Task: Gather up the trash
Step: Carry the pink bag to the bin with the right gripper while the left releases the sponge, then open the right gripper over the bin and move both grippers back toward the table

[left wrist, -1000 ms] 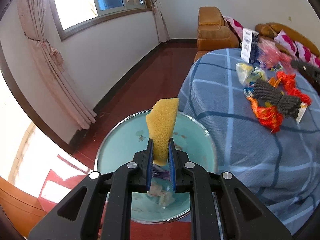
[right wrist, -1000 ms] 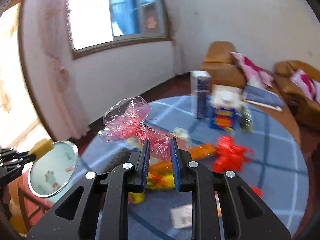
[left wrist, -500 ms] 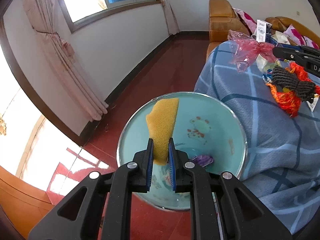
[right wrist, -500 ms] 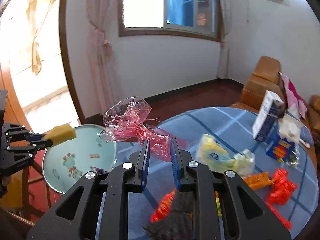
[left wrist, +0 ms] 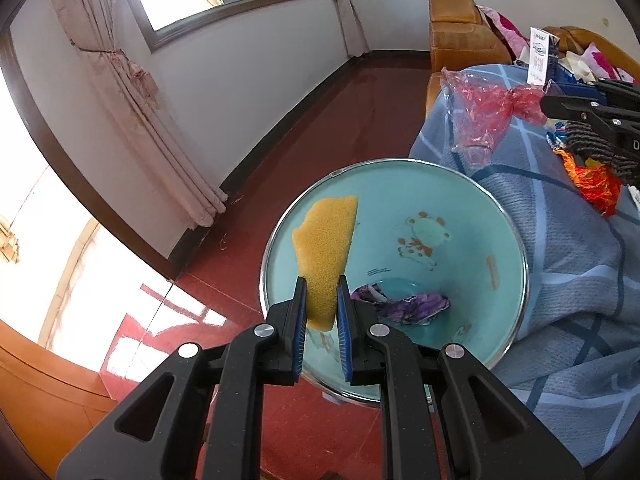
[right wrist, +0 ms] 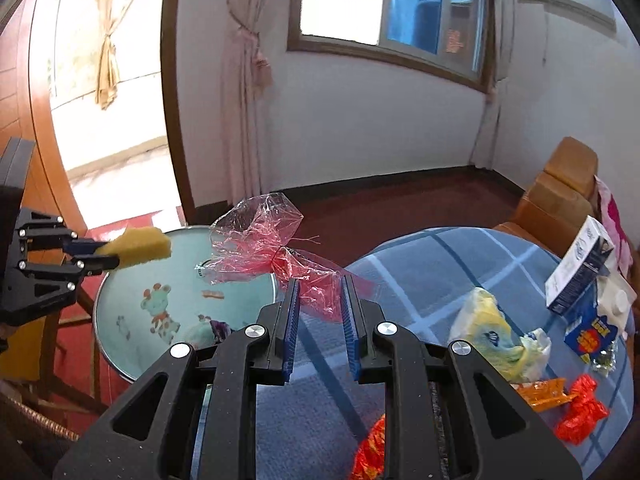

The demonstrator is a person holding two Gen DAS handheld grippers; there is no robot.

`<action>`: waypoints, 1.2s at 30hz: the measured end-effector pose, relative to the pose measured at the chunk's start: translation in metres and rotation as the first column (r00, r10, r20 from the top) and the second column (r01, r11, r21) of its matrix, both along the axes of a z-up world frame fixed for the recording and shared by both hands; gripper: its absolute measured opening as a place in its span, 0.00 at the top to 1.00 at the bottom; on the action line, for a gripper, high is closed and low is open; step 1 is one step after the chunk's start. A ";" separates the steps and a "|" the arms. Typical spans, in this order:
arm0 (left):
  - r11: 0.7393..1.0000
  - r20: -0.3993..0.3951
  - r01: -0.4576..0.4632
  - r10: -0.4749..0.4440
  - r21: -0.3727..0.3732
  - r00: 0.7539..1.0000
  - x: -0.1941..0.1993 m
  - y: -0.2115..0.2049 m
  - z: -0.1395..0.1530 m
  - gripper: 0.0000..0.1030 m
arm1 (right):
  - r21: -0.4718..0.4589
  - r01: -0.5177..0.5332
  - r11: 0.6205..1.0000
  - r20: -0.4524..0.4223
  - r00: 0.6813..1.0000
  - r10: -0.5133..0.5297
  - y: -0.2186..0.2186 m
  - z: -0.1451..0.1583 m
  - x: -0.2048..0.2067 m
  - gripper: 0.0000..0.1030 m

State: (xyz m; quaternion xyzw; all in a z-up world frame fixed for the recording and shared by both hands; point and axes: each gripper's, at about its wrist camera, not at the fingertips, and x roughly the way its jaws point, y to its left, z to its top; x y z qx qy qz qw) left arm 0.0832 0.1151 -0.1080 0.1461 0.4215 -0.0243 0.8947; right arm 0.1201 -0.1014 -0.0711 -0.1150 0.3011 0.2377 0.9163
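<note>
While both grippers carry a load, the teal basin (left wrist: 472, 216) serves as the landmark; it sits beside the table's blue checked cloth (left wrist: 560, 280), off the table's edge, and a purple wrapper (left wrist: 408, 306) already lies in its bottom. The left gripper (left wrist: 322, 308) is clamped narrowly on a yellow sponge (left wrist: 326, 248), which stands above the basin's near-left rim; the right gripper (right wrist: 318, 316) pinches a crumpled pink cellophane wrapper (right wrist: 260, 248), whose loose end hangs over the basin's rim on the table side. More litter lies on the cloth, well away from the basin: a yellow-white bag (right wrist: 496, 336), orange and red wrappers (right wrist: 580, 408) and cartons (right wrist: 580, 268). Step in hand, as judged: delivery of held trash to the basin; the next move calls for bringing the cellophane fully over the basin's interior and parting the jaws; being light and springy, it may cling to a pad or drift outside the rim.
</note>
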 end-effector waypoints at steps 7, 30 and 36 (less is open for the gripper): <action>1.000 -0.002 -0.012 0.012 -0.005 1.000 0.002 0.001 -0.002 0.87 | -0.022 -0.036 0.999 -0.008 0.999 0.035 0.011 -0.005 -0.002 0.80; 0.999 0.042 -0.043 0.043 0.005 0.998 -0.001 0.004 0.004 0.44 | -0.018 -0.092 0.996 -0.004 0.996 0.091 0.021 -0.008 -0.011 0.47; 0.999 0.058 -0.039 0.039 0.000 0.998 -0.003 -0.002 0.009 0.42 | 0.000 -0.036 0.999 0.017 0.999 0.036 0.006 0.003 -0.022 0.42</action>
